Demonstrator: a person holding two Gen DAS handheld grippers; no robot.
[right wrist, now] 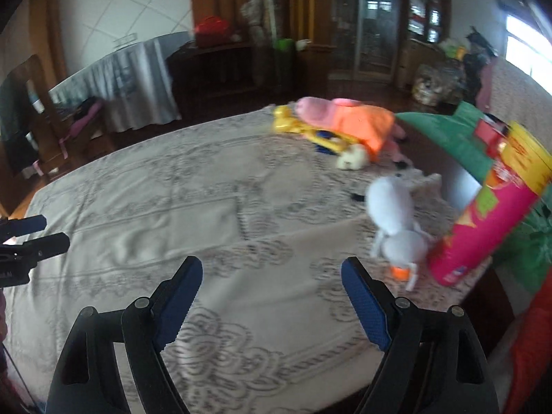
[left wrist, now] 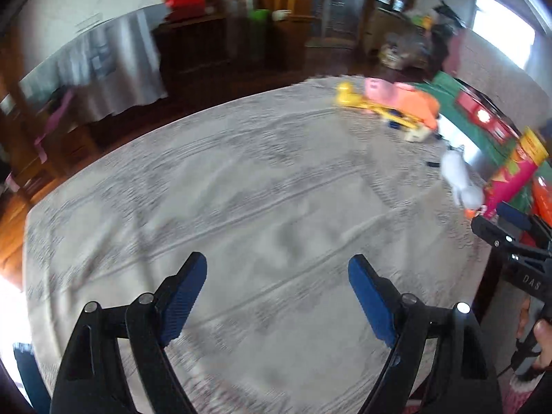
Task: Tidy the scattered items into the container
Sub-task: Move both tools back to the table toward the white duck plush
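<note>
A white plush toy (right wrist: 396, 220) with an orange beak lies on the patterned tablecloth at right, also in the left wrist view (left wrist: 460, 179). A pink and yellow snack tube (right wrist: 490, 207) leans beside it against a green box (right wrist: 445, 134). A pink and orange plush (right wrist: 352, 124) lies on a yellow toy vehicle (right wrist: 310, 132) at the far edge. My right gripper (right wrist: 272, 296) is open and empty, left of the white plush. My left gripper (left wrist: 277, 293) is open and empty over bare cloth.
The green box with red panels (left wrist: 483, 117) stands along the table's right edge. The right gripper's body (left wrist: 514, 252) shows at right in the left wrist view. A chair (right wrist: 38, 127) and a dark cabinet (right wrist: 224, 69) stand beyond the table.
</note>
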